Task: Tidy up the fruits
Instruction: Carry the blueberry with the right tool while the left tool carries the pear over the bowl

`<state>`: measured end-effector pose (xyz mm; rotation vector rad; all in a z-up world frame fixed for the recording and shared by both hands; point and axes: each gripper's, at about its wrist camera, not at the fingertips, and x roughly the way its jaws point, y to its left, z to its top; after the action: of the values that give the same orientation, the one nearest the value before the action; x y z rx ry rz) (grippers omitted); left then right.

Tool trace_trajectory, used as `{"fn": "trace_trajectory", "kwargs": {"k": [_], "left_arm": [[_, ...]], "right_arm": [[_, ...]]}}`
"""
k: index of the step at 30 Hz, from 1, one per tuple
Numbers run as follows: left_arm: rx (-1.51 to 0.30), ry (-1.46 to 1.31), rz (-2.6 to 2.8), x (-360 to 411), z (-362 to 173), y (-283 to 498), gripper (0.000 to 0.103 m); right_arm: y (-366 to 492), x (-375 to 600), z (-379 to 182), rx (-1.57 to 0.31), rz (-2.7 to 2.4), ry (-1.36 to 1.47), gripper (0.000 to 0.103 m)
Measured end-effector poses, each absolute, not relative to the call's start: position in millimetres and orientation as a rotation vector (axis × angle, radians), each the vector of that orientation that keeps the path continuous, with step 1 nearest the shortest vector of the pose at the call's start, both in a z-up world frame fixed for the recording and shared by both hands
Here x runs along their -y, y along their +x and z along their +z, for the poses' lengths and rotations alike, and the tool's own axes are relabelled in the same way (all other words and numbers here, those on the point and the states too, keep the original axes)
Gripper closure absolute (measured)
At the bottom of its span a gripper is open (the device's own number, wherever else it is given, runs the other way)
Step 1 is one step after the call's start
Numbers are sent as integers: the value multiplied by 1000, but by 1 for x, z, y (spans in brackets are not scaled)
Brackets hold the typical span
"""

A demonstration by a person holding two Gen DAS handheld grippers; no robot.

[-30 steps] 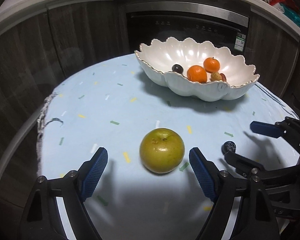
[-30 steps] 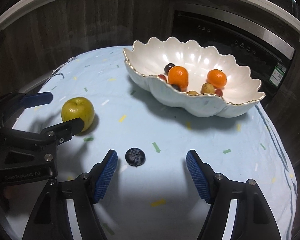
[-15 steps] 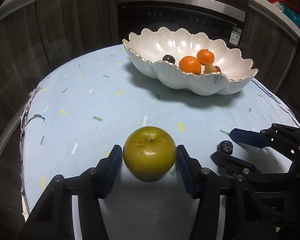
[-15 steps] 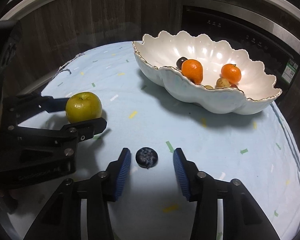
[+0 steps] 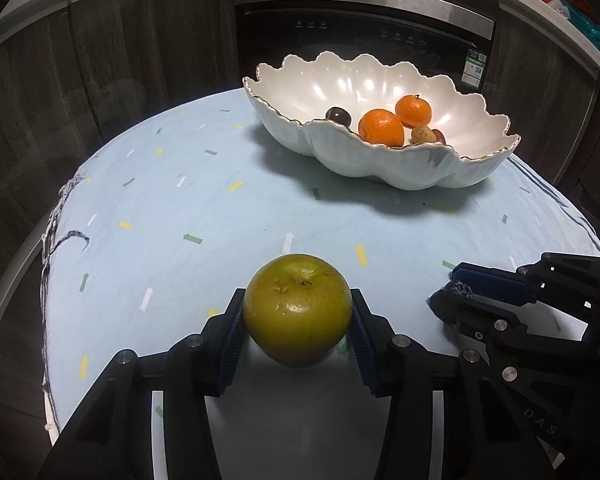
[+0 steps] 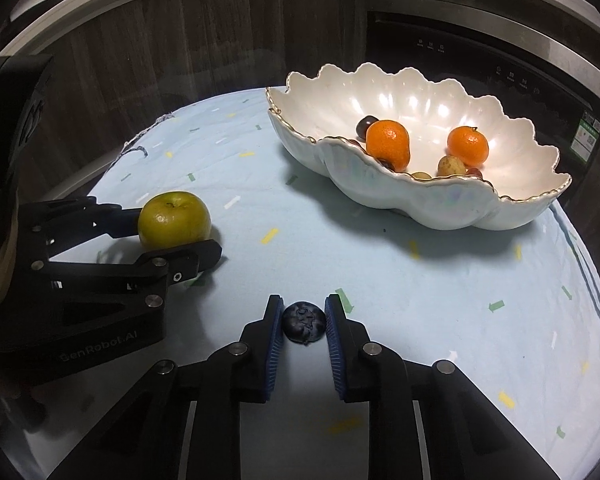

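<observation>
- Fruits partly sorted: two oranges (image 6: 388, 144), a dark plum (image 5: 338, 115) and some small pieces are seen inside the scalloped white bowl (image 6: 420, 200).
- Left outside, on the pale blue cloth (image 5: 220, 220), are a green apple (image 5: 298, 308) and a blueberry (image 6: 304, 326).
- Left gripper (image 5: 298, 320): its jaws are closing, half-wide, with both pads pressed against the apple's sides.
- Right gripper (image 6: 303, 326): nearly closed, the blueberry is pinched between its pads.
- Neither fruit is judged to be lifted yet; transfer to the bowl remains.
</observation>
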<state>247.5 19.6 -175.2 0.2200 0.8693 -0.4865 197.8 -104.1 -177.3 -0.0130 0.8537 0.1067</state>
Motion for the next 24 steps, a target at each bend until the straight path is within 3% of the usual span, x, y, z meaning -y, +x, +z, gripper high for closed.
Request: {"fn": "trace_trajectory", "kwargs": {"k": [24], "left_arm": [[-802, 210, -436, -6, -125, 214, 55]], "right_arm": [[180, 132, -131, -747, 89, 35, 80]]}}
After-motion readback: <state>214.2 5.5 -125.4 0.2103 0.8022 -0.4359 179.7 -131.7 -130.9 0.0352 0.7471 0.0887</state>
